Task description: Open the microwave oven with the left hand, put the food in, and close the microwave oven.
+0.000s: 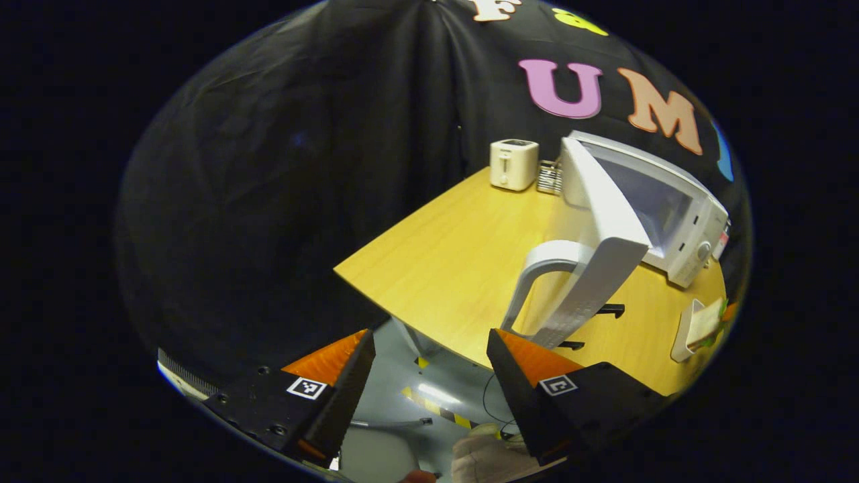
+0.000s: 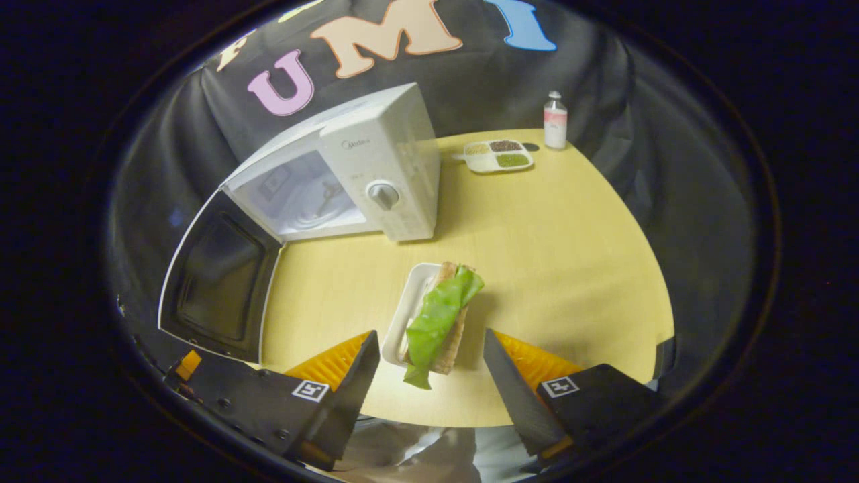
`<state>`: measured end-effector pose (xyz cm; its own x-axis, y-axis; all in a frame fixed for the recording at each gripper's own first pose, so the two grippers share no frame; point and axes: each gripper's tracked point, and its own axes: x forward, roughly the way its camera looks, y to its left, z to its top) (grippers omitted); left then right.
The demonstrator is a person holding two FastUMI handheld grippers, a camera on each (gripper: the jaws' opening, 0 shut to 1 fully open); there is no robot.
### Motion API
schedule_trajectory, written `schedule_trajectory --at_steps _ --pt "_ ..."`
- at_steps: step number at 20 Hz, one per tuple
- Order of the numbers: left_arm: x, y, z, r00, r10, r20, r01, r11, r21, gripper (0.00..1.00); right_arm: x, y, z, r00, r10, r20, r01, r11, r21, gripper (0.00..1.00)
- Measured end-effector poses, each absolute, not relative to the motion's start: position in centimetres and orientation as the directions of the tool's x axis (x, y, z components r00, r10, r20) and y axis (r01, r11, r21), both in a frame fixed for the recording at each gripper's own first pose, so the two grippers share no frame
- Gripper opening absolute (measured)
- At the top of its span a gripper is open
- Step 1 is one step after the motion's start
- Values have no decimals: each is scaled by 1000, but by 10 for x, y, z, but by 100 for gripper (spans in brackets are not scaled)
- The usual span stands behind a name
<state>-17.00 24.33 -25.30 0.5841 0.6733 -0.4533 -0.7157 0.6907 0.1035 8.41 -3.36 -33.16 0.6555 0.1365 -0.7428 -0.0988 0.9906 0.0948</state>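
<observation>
The microwave door (image 2: 218, 288) is swung open; both grippers (image 1: 429, 376) (image 2: 429, 372) are held spread, the sandwich (image 2: 439, 315) ungrasped

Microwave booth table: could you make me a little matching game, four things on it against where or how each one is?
Things:
1. microwave door
2. sandwich
3. toaster
4. bottle

States:
A. by the divided tray at the table's far edge
B. swung wide open
C. lying on a white plate, lettuce hanging over
D. standing left of the microwave, in the left gripper view

Pairs: 1-B, 2-C, 3-D, 4-A
</observation>
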Motion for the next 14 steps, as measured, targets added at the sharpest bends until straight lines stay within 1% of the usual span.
schedule_trajectory --at_steps 4,6,8,10,11,12,13,14 --pt "-192 249 -203 562 752 -345 -794 607 31 99 85 -29 -349 588 182 -788 -85 983 163 92" --pt "-191 238 -179 565 769 -299 -808 589 -11 97 87 -28 -357 556 208 -805 -66 976 206 89" --pt "-186 231 -163 572 780 -253 -813 579 -54 96 89 -27 -363 530 225 -818 -44 970 238 87" --pt "-182 229 -153 575 793 -203 -817 570 -87 96 88 -24 -368 497 255 -829 -25 960 280 77" --pt "-179 227 -148 578 794 -190 -816 570 -98 96 89 -21 -370 480 276 -833 -18 952 305 81" --pt "-177 223 -147 580 794 -184 -815 571 -104 96 89 -19 -372 467 290 -835 -11 947 322 70" --pt "-177 219 -145 582 793 -180 -813 573 -107 94 90 -19 -374 458 298 -838 -3 943 334 70" --pt "-178 215 -144 583 793 -177 -812 573 -105 96 90 -18 -376 448 306 -840 -1 940 342 92"
